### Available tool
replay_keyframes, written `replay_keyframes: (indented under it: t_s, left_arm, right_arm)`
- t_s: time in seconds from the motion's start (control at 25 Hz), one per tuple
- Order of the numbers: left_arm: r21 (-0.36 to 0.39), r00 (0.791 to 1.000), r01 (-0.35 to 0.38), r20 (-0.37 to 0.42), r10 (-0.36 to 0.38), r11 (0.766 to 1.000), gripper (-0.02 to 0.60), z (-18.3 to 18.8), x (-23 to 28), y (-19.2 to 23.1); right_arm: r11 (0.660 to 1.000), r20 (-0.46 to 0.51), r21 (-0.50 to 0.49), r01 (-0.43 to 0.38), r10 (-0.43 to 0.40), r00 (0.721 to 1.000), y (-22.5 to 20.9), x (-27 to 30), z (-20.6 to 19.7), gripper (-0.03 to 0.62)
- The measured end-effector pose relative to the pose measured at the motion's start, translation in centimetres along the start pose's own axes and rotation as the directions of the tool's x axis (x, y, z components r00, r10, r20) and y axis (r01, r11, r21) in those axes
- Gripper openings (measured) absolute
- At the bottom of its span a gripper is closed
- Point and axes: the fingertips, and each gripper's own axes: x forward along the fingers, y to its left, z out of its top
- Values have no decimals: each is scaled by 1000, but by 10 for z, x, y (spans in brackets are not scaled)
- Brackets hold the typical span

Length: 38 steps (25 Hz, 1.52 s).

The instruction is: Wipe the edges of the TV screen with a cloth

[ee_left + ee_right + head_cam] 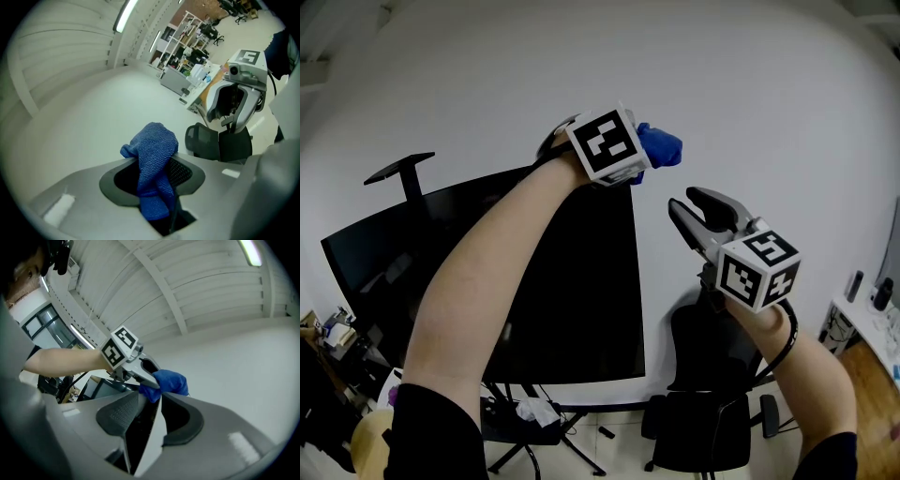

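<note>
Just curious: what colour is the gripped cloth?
It is a blue terry cloth, clearest in the left gripper view.

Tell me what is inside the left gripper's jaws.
The left gripper is shut on a bunched blue cloth. The cloth's top sticks out past the jaws. Its lower end runs down between them, where it is covered, so its full length can't be seen.

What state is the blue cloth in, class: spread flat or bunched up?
Bunched up: the blue cloth is a crumpled wad clamped in the left gripper, bulging past its jaws.
</note>
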Motion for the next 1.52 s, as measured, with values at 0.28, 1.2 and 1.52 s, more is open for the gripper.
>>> replay_keyframes:
  t_s: [0.28, 1.2, 1.52]
  left_arm:
    - [-169, 966, -11, 254, 54, 986, 138, -5, -64, -62]
    - [-734, 914, 74, 321, 248, 675, 138, -206, -295, -388]
    - [-797, 943, 75, 253, 218, 600, 138, -219, -323, -481]
  right_arm:
    - [995, 38, 96, 2, -6, 999, 40, -20, -7, 164]
    - [946, -192, 316, 75, -14, 981, 342, -157, -133, 163]
    - [923, -302, 375, 84, 36, 952, 412, -215, -185, 149]
